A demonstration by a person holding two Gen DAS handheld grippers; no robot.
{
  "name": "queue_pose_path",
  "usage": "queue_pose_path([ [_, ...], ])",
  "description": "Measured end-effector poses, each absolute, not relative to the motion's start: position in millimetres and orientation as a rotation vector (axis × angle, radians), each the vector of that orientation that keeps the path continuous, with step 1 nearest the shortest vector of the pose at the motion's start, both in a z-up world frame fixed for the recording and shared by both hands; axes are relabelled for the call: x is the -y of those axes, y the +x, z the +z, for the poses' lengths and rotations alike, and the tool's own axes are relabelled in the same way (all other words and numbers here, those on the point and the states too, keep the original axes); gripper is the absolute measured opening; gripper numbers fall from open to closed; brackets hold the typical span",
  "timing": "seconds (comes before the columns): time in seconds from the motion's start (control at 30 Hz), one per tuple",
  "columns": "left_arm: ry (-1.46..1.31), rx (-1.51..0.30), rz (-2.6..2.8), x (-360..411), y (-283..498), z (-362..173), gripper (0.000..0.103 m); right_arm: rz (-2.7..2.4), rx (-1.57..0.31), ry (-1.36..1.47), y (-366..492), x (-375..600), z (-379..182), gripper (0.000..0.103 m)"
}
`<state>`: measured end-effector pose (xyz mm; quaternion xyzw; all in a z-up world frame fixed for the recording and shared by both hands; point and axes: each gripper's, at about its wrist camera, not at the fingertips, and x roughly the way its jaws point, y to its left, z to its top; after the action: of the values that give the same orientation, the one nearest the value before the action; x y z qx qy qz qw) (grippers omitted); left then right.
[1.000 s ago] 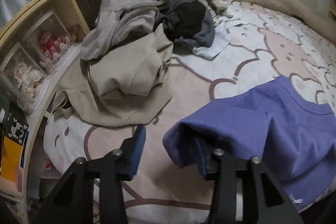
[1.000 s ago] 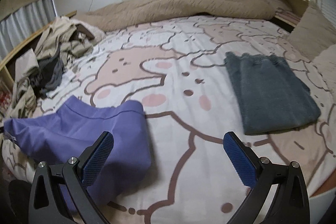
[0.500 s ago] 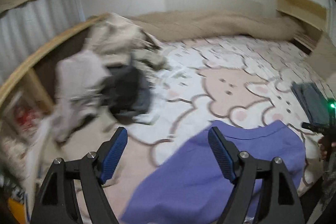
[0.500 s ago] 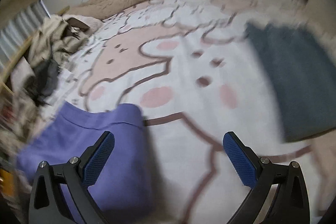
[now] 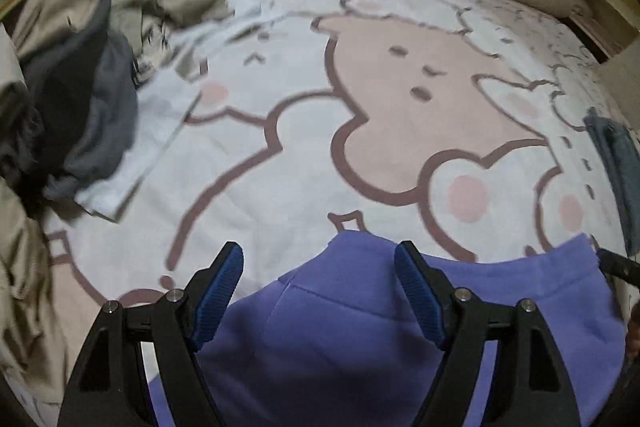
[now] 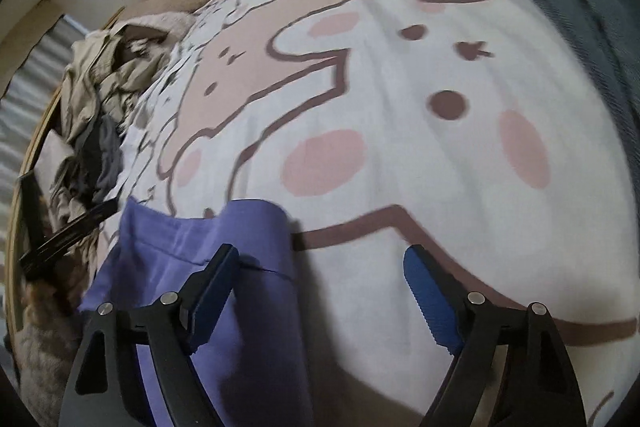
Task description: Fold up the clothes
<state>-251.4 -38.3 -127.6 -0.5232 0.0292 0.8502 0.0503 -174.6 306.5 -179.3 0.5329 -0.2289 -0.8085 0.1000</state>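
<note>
The purple garment (image 5: 352, 327) is spread at the bed's (image 6: 400, 163) near edge. Both the left tongs (image 5: 319, 291) and right tongs (image 6: 320, 287) are held spread, gripping nothing. Sheet could be pinched along with cloth.

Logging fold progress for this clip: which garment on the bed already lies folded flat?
The grey-blue garment at the bed's far right: a neat flat rectangle. The purple garment lies spread loose beneath both open tools, and the beige-and-dark pile is a crumpled heap.
</note>
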Motion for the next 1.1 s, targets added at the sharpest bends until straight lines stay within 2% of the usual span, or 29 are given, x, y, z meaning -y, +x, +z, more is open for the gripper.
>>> queue_pose_path([
  [0.13, -1.659, -0.047, 2.554, 41.0, -256.2, -144.5, 0.077, -2.300, 0.631, 1.595, -178.9, -287.7, -181.3, 0.077],
  [0.2, -1.697, -0.060, 2.549, 40.3, -255.8, -152.0, 0.077, -2.256, 0.609, 1.603, -181.1, -278.3, -182.3, 0.066],
  [0.27, -1.725, -0.063, 2.538, 40.0, -255.0, -157.9, 0.077, -2.239, 0.570, 1.610, -179.9, -268.7, -182.4, 0.046],
  [0.3, -1.734, -0.060, 2.531, 40.2, -254.4, -160.1, 0.077, -2.242, 0.544, 1.612, -177.9, -264.0, -181.9, 0.041],
  [0.33, -1.742, -0.056, 2.523, 40.3, -253.7, -162.1, 0.069, -2.252, 0.523, 1.604, -175.6, -261.1, -180.6, 0.033],
  [0.37, -1.740, -0.052, 2.518, 40.7, -251.6, -161.8, 0.066, -2.260, 0.508, 1.593, -173.2, -259.6, -178.7, 0.027],
  [0.43, -1.726, -0.049, 2.514, 41.7, -247.3, -159.0, 0.053, -2.273, 0.489, 1.566, -168.7, -256.1, -173.0, 0.018],
  [0.47, -1.714, -0.039, 2.512, 42.9, -245.0, -156.2, 0.051, -2.277, 0.487, 1.556, -167.2, -255.5, -169.7, 0.016],
  [0.53, -1.690, 0.018, 2.499, 47.6, -241.0, -148.9, 0.038, -2.286, 0.485, 1.537, -164.1, -254.4, -162.9, 0.016],
  [0.63, -1.616, 0.092, 2.526, 52.7, -234.0, -128.7, 0.030, -2.315, 0.461, 1.495, -161.7, -251.6, -149.8, 0.013],
  [0.87, -1.359, 0.236, 2.629, 53.6, -228.7, -51.3, 0.024, -2.458, 0.343, 1.318, -167.5, -244.9, -88.2, 0.006],
  [1.1, -1.035, 0.328, 2.758, 55.0, -239.5, 62.1, 0.023, -2.634, 0.232, 1.052, -188.7, -244.3, 15.9, 0.006],
])
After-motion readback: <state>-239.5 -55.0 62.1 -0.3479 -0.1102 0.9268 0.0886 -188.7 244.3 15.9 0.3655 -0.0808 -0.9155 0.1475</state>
